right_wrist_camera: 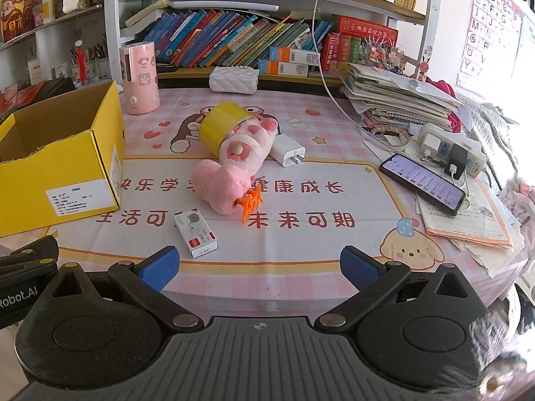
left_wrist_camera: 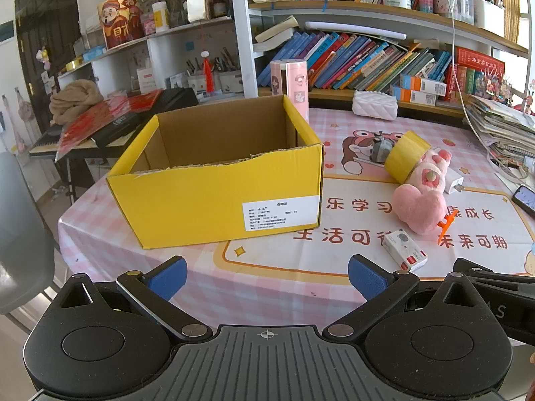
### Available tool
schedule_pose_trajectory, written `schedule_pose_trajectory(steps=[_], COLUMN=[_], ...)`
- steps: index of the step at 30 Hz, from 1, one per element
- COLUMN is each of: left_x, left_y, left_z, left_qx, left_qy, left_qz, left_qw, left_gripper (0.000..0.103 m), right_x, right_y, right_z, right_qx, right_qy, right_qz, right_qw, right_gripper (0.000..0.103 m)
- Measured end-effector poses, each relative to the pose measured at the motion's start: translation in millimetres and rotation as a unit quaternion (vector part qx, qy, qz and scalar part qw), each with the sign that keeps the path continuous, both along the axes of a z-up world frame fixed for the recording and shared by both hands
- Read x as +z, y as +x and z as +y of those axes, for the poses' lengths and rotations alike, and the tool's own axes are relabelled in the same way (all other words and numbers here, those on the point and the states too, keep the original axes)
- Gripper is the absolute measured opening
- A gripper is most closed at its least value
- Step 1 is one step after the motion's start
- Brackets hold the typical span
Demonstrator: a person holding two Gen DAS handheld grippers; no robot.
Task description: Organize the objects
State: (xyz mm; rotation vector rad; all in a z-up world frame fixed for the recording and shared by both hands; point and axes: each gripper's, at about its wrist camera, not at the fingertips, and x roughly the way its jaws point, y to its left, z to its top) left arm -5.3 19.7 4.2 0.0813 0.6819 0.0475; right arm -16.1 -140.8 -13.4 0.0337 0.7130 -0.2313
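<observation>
Left wrist view: the left gripper (left_wrist_camera: 267, 277) hangs with jaws spread wide and empty, facing the open yellow box (left_wrist_camera: 217, 197) — apparently empty.

Right wrist view: the right gripper (right_wrist_camera: 259, 269) is likewise agape, nothing held. The small white carton (right_wrist_camera: 195, 233) lies nearest — best straddled across its narrow sides, clear of the pink plush (right_wrist_camera: 230, 173).

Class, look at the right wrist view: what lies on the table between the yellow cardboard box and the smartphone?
Between the yellow box and smartphone lie the pink plush toy, an orange plastic piece and a white charger, seen in the right wrist view.
</observation>
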Motion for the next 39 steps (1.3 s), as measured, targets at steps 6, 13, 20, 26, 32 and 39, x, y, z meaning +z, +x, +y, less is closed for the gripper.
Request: schedule_pose_trajectory(steps=[6, 13, 20, 26, 32, 39], left_x=[1.5, 1.1, -0.3, -2.3, -4.2, -7.2], left_y=[1.1, 7.8, 10.7, 16.2, 24.2, 34.7], left_z=[0.2, 1.0, 0.6, -2.1, -8.1, -18.6], left_qx=[0.0, 0.0, 0.002, 0.007, 0.011, 0.01], left_qy=[0.0, -0.003, -0.004, -0.004, -0.003, -0.007], left_qz=[0.002, 0.006, 0.01, 0.013, 0.017, 0.022], left_qw=[1.0, 1.0, 0.9999, 0.9999, 0.9998, 0.9997], left_gripper=[0.103, 0.103, 0.103, 0.103, 0.103, 0.103], right_x=[-0.3, 0.0, 0.2, -1.6, -3.4, -6.1], right_y=[0.5, 0.1, 4.7, 10.8, 20.6, 33.8], right_z=[0.9, 6.3, 2.5, 0.2, -4.8, -18.3], right_qx=[0.0, 0.002, 0.004, 0.01, 0.018, 0.031], right_qy=[0.0, 0.0, 0.001, 0.002, 0.005, 0.009], right_qz=[0.0, 0.005, 0.011, 0.018, 0.02, 0.022], right_qw=[1.0, 1.0, 1.0, 1.0, 1.0, 0.999], right_gripper=[0.103, 0.103, 0.103, 0.103, 0.103, 0.103])
